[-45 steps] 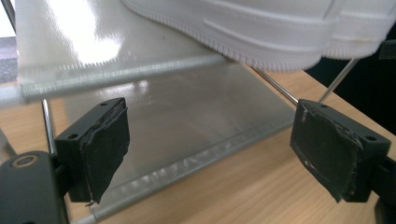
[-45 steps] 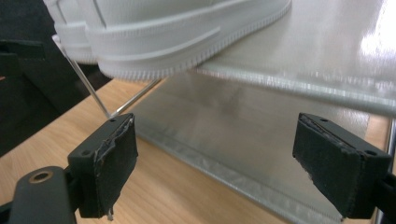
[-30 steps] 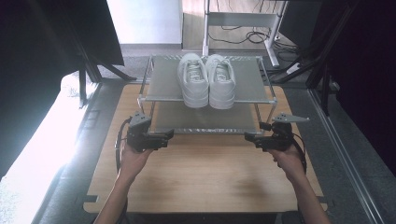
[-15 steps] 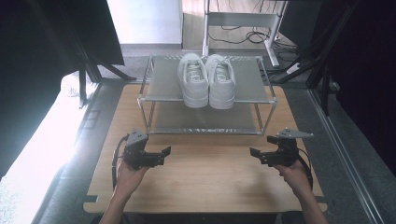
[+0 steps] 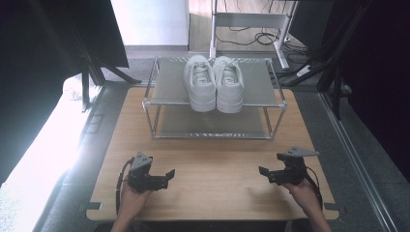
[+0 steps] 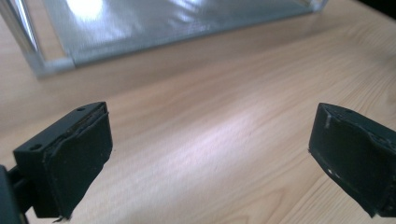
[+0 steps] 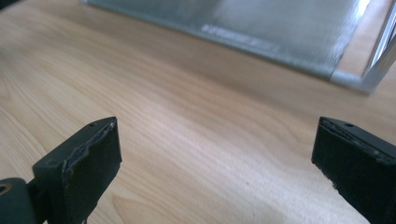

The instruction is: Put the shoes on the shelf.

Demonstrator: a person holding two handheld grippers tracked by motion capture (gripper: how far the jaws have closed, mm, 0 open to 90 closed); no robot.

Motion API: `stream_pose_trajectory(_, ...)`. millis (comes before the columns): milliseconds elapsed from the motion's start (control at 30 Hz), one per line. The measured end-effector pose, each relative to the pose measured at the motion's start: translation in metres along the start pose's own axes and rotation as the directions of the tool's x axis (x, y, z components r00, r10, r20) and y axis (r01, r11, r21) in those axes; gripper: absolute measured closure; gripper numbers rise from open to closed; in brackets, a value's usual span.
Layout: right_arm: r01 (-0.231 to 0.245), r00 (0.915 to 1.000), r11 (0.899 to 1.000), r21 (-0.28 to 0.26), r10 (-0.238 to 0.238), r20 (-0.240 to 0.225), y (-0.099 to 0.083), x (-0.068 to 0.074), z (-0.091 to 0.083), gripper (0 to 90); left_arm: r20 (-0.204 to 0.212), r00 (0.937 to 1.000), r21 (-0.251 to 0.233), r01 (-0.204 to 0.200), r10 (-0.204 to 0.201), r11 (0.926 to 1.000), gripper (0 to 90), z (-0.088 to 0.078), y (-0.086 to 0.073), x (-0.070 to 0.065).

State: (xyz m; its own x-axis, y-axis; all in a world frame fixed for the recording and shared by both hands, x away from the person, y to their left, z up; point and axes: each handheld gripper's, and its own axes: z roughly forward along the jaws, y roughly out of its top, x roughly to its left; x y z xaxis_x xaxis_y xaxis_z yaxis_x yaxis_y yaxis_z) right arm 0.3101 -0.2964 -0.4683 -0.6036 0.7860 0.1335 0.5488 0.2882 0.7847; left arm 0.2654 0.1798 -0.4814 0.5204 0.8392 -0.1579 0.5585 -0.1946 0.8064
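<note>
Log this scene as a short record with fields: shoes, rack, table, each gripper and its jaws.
shoes: pair of white sneakers, side by side on the rack's top shelf
rack: two-shelf metal rack, at the far side of the table; lower shelf bare
table: wooden table
left gripper: low over the table's near part, jaws open, nothing between them
right gripper: low over the table's near part, jaws have just been opening, nothing between them

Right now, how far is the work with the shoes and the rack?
Done, it seems: the pair of white shoes stands side by side on the top shelf of the metal rack. In hand: nothing. The left gripper and the right gripper are low over the wooden table in front of the rack, jaws open and empty. Left: apparently nothing on the table waits to be placed.
</note>
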Motion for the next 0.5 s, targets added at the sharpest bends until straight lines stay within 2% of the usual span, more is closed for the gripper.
stream_pose_trajectory(100,0.003,1.0,1.0,0.019,-0.003,0.006,-0.009,0.001,0.005,1.7,-0.002,1.0,0.031,0.002,-0.002,0.9995,0.0,0.005,-0.009,-0.001)
stream_pose_trajectory(200,0.016,0.9997,0.999,0.049,-0.017,0.018,-0.018,0.002,0.01,1.4,-0.008,0.9999,0.084,-0.01,0.011,0.9964,0.0,0.013,-0.016,-0.003)
stream_pose_trajectory(267,0.039,0.9985,0.996,0.08,-0.042,0.036,-0.025,0.002,0.015,1.0,-0.013,0.9996,0.12,-0.022,0.023,0.9925,0.0,0.018,-0.021,-0.004)
stream_pose_trajectory(433,0.046,0.9978,0.994,0.097,-0.05,0.044,-0.032,0.002,0.02,0.4,-0.011,0.9986,0.187,-0.049,0.052,0.9812,0.0,0.029,-0.028,-0.009)
stream_pose_trajectory(500,0.055,0.997,0.992,0.115,-0.061,0.049,-0.035,0.002,0.024,0.0,-0.022,0.9967,0.213,-0.072,0.078,0.9745,0.0,0.033,-0.029,-0.013)
